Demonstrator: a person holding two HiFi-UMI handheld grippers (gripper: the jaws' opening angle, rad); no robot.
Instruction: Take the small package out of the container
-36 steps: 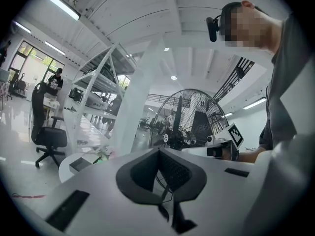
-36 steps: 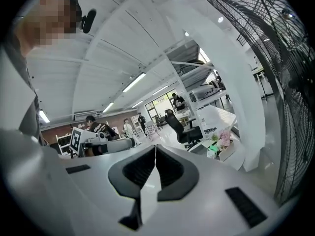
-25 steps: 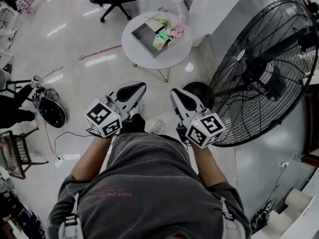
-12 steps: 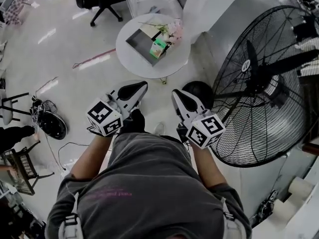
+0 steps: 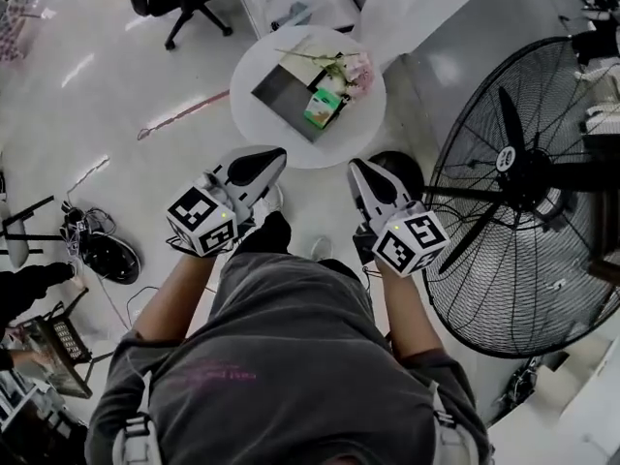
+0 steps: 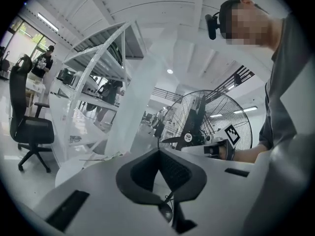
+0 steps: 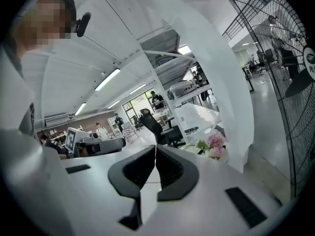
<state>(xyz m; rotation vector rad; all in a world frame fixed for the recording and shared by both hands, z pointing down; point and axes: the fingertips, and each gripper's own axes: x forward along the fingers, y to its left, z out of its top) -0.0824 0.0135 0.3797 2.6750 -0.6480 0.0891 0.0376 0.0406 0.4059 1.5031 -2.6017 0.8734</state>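
Round white counter [image 5: 329,139] carries a grey container [image 5: 286,90] holding the small green package [image 5: 323,108]. Package is probably a light, thin-walled carton: pinch opposite flat sides gently. Left gripper [image 5: 263,158] and right gripper [image 5: 360,170]: jaws pressed together, empty.

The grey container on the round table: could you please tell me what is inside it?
A small green package stands at the grey container's right corner; the rest looks bare. Its floor beneath the package is covered.

Bright ceiling light, floor glare, fisheye edges
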